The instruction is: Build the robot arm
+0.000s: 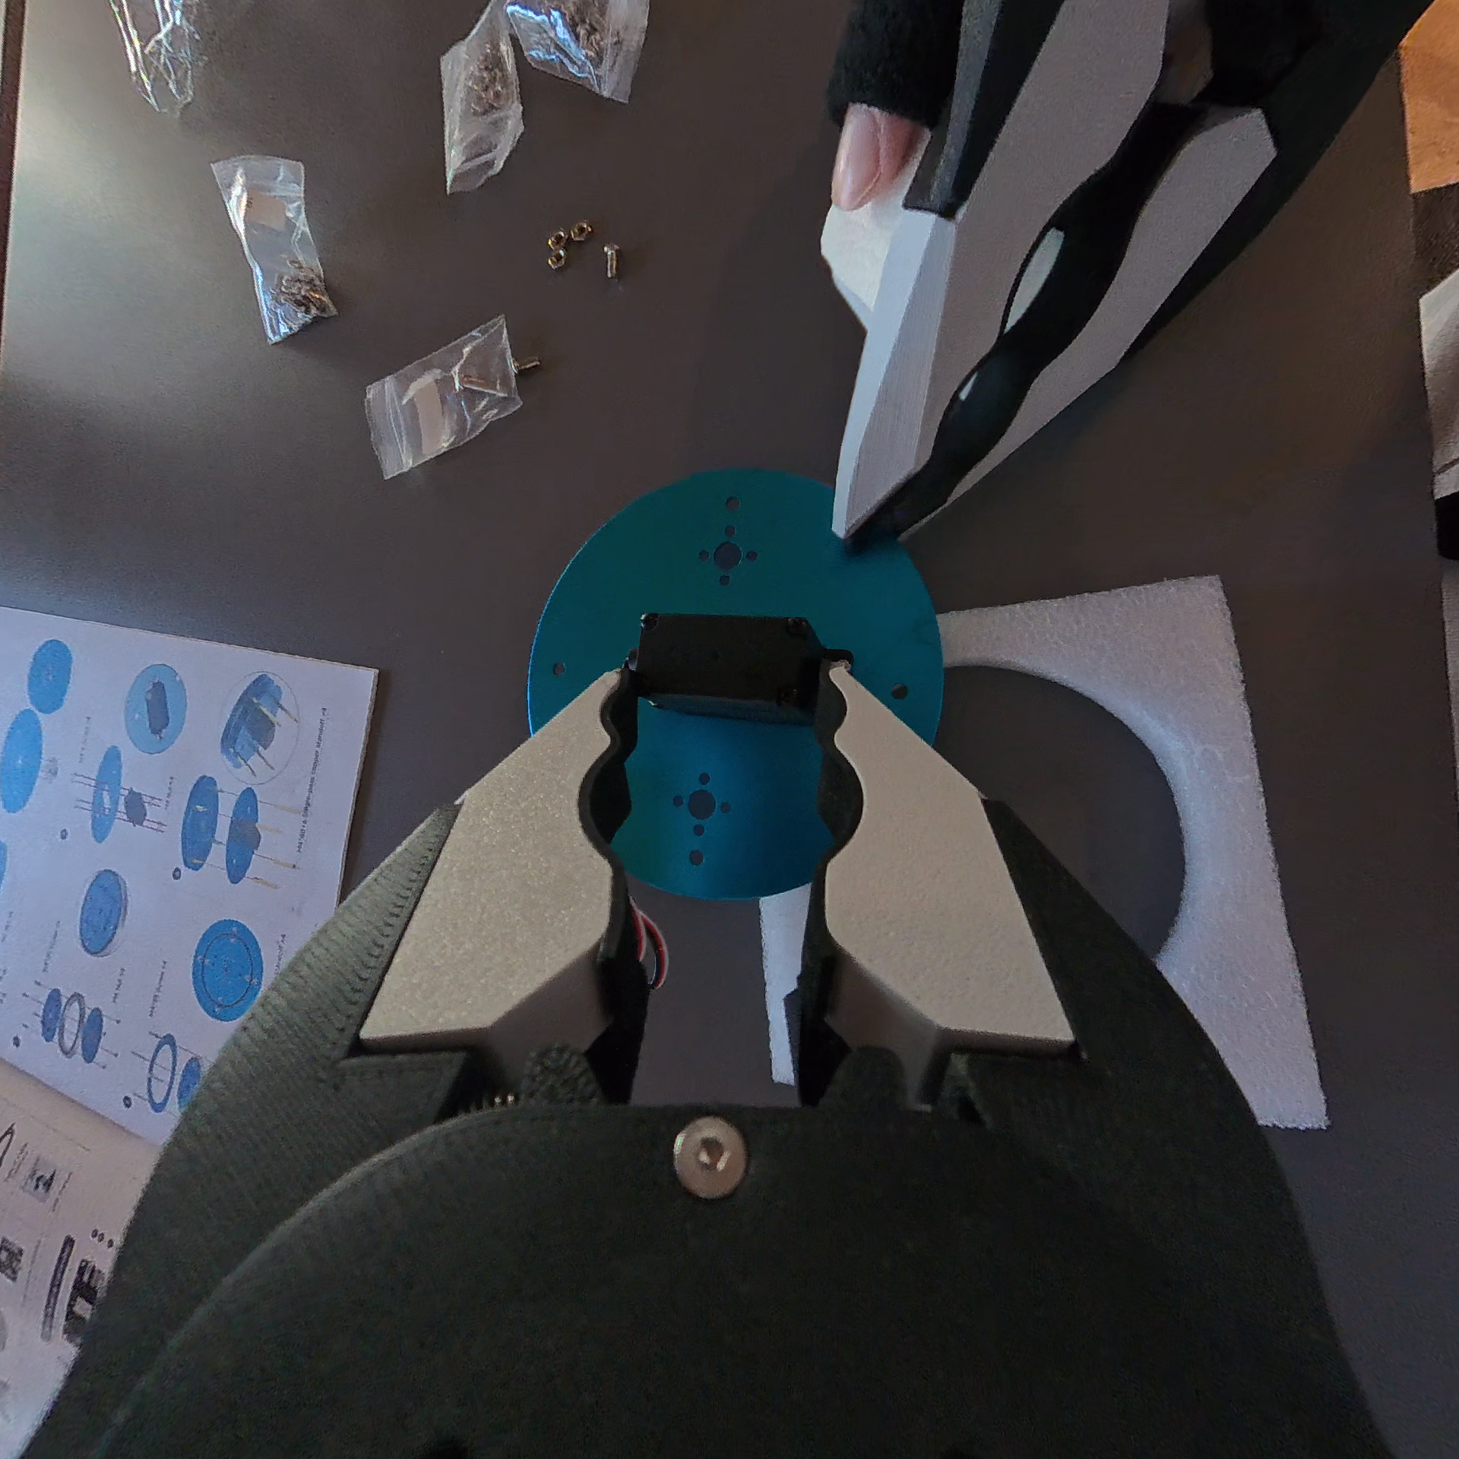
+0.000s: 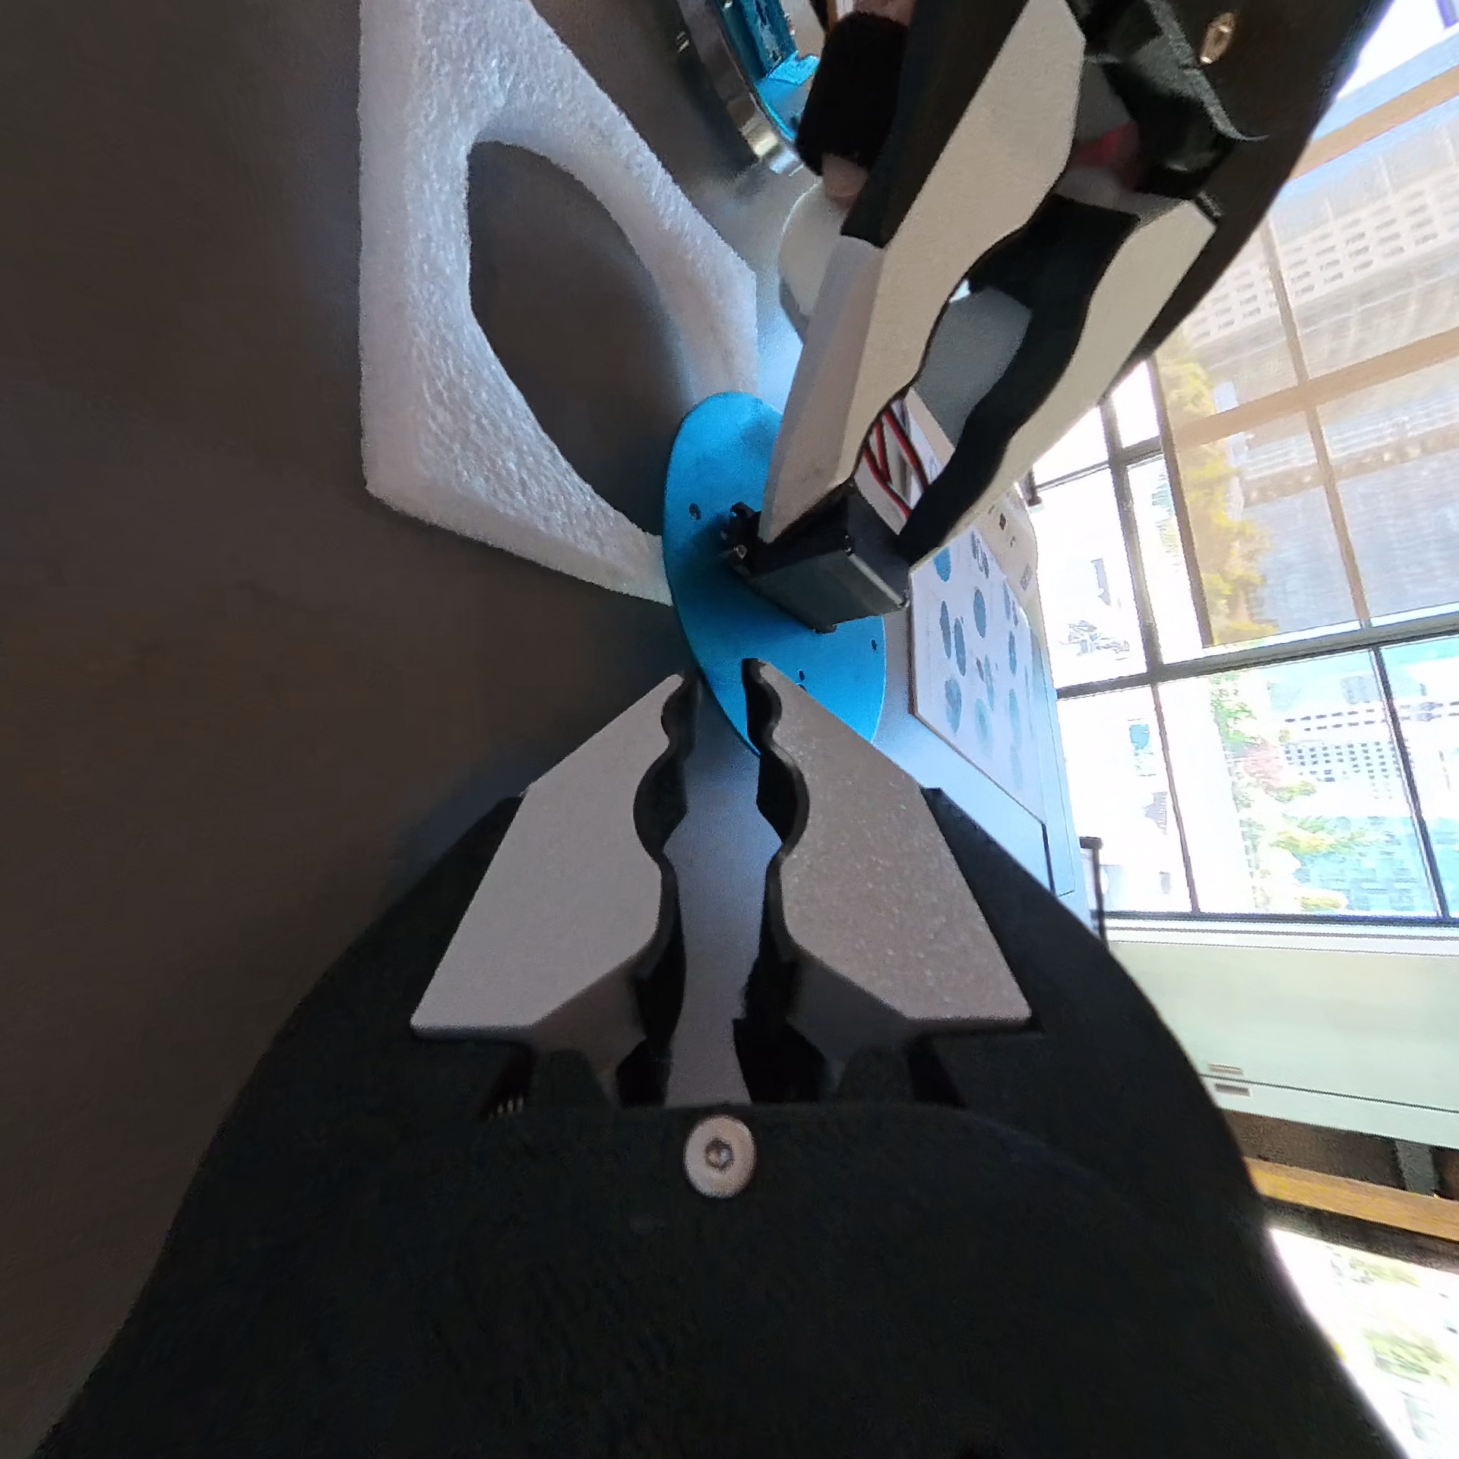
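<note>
Servo (image 1: 722,659): black, boxy, at frame centre in the left wrist view, pinched by its two short ends between the tips of the left tongs (image 1: 730,687), part-way open to the block's width, gripping firmly. Directly over the middle of the blue disc (image 1: 789,821), flat on the dark table (image 1: 158,474). Far left: printed instruction sheet (image 1: 197,829) with blue diagrams, cut off by the frame edge. Upper left to upper middle: several clear bags of small hardware (image 1: 276,245), well apart from the disc. Just right of those: a few loose nuts and a screw (image 1: 572,241). Right of centre: right tongs (image 1: 868,529) slanting down from the upper right, nearly closed, tips at the disc's rim. Above: a bare fingertip in a black fingerless glove (image 1: 868,150) against a white foam scrap (image 1: 853,245). Far right: white foam sheet (image 1: 1232,789) with a round cut-out, touching the disc's edge. In the right wrist view, left to right: foam sheet (image 2: 442,331), then blue disc (image 2: 789,671), right tongs (image 2: 722,675) with only a narrow gap and the rim between the tips; cannot tell whether actually squeezing or merely straddling. Upper right: left tongs (image 2: 837,545) holding the servo (image 2: 821,568), tilted, lower end against the disc, red, white and black wires (image 2: 892,458) trailing up between the fingers. Hidden: the servo's underside and any slot beneath it. Hard to make out: whether seated or only resting.
</note>
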Tool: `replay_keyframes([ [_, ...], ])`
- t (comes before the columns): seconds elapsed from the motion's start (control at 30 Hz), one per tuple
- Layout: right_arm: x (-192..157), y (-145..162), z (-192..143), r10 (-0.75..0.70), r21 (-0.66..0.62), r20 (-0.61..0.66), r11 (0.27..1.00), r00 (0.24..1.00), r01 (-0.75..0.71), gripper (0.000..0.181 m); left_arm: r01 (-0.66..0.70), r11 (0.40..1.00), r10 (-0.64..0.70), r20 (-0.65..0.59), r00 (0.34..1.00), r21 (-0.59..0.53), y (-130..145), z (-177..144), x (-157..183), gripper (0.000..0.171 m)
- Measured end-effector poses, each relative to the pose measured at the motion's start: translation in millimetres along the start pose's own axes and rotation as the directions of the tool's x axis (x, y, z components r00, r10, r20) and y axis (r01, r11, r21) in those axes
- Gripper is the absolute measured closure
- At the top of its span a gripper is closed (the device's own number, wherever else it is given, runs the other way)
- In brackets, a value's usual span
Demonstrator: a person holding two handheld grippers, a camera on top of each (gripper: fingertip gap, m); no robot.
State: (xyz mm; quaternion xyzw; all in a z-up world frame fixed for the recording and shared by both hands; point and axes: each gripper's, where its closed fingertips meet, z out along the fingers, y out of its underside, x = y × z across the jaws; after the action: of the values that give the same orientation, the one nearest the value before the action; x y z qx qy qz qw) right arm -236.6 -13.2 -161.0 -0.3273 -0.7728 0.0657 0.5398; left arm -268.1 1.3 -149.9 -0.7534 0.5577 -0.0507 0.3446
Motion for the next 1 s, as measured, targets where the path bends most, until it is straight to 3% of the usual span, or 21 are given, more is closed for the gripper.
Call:
replay_keyframes([
  [0.23, -6, -2, 11, -0.087, -0.022, 0.016, 0.996, 0.996, 0.087, 0.169, -0.004, 1.000, 0.004, 0.025, 1.000, 0.026, 0, 0, 0, 0.126],
  [0.57, -5, -6, 10, -0.210, -0.016, 0.019, 0.977, 0.977, 0.211, 0.173, -0.115, 0.992, 0.110, 0.112, 0.988, 0.042, 2, -1, 1, 0.125],
  [0.7, -4, -6, 9, -0.219, -0.023, 0.003, 0.975, 0.976, 0.219, 0.174, -0.076, 0.995, 0.069, 0.099, 0.993, 0.060, 3, 0, 1, 0.125],
  [1.0, -6, -4, 10, -0.209, -0.025, 0.007, 0.978, 0.978, 0.209, 0.171, -0.121, 0.990, 0.108, 0.152, 0.982, 0.078, 1, -1, 2, 0.125],
])
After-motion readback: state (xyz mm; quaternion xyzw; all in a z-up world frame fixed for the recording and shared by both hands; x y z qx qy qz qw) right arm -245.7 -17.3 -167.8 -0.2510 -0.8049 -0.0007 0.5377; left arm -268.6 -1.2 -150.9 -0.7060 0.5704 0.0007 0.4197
